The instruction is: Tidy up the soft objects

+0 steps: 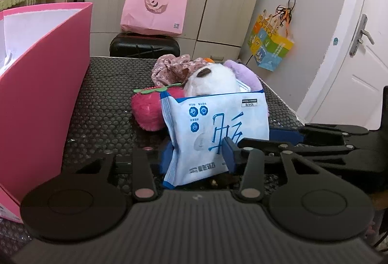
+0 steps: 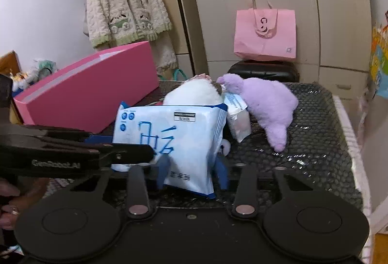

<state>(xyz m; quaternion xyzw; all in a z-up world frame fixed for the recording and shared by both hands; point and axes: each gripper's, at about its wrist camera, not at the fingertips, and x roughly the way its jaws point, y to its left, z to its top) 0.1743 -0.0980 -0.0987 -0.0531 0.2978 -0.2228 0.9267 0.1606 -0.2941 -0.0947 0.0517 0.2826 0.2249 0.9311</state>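
Note:
A blue-and-white tissue pack (image 1: 213, 128) stands upright between both grippers. My left gripper (image 1: 198, 155) is shut on its lower part. My right gripper (image 2: 192, 172) is also shut on the same pack (image 2: 169, 140); its arm shows in the left wrist view (image 1: 315, 142). Behind the pack lie a white plush (image 1: 213, 79), a purple plush (image 2: 269, 104), a red strawberry plush (image 1: 148, 111), a floral cloth (image 1: 172, 67) and a small white packet (image 2: 238, 118). An open pink box (image 1: 46, 94) stands at the left.
The table is covered in black bubble wrap (image 2: 315, 142). A pink tote bag (image 1: 155, 9) sits on a black case (image 1: 145, 45) behind the table. A colourful bag (image 1: 271, 43) hangs on the wall. A fleece jacket (image 2: 123, 2) hangs at the back left.

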